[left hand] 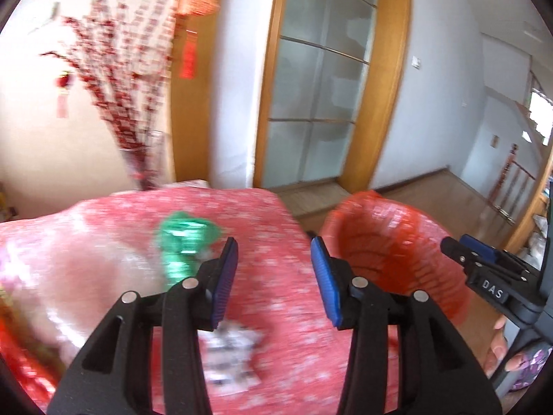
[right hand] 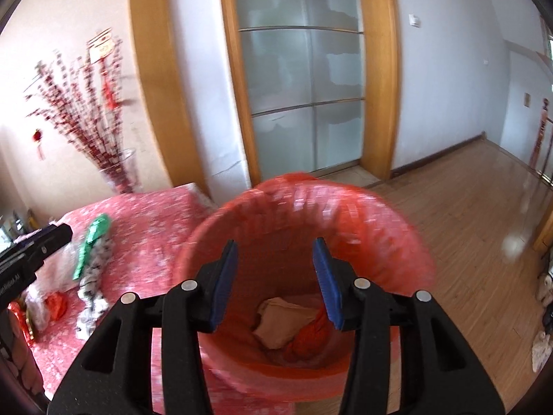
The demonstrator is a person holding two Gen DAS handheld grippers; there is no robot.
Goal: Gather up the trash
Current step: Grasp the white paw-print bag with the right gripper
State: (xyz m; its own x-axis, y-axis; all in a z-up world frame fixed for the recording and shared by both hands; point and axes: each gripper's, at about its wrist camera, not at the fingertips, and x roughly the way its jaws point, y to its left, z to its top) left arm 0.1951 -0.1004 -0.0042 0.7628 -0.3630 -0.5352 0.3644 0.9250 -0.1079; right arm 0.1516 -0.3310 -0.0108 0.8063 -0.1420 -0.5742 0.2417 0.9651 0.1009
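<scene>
Left hand-held gripper [left hand: 274,259]: jaws spread apart with nothing between the blue pads; it hangs over the tabletop, near the edge beside the bin.
Right hand-held gripper [right hand: 274,263]: jaws spread and empty, poised over the mouth of the trash bin.
Trash bin [right hand: 387,242]: a basket lined with a red plastic bag, standing on the wooden floor [right hand: 466,207] just beside the tabletop.
Inside the bin: a tan crumpled piece [right hand: 280,321] and a red crumpled piece [right hand: 311,335] lie at the bottom.
Tabletop [left hand: 276,214]: covered with a pink-red patterned cloth.
Green wrapper [left hand: 183,238]: crumpled, shiny, lying on the tabletop ahead and left of the left gripper's pads.
Black-and-white wrapper [left hand: 228,356]: on the tabletop under the left gripper, nearer the camera than the green one; in the right wrist view the two lie touching.
Clear plastic [right hand: 55,269]: bunched at the left part of the tabletop, with a small red scrap [right hand: 55,306] next to it.
Background: a glass vase of red-flowered branches [right hand: 86,117] at the tabletop's far end, and a frosted sliding door [right hand: 304,79] in a wooden frame.
</scene>
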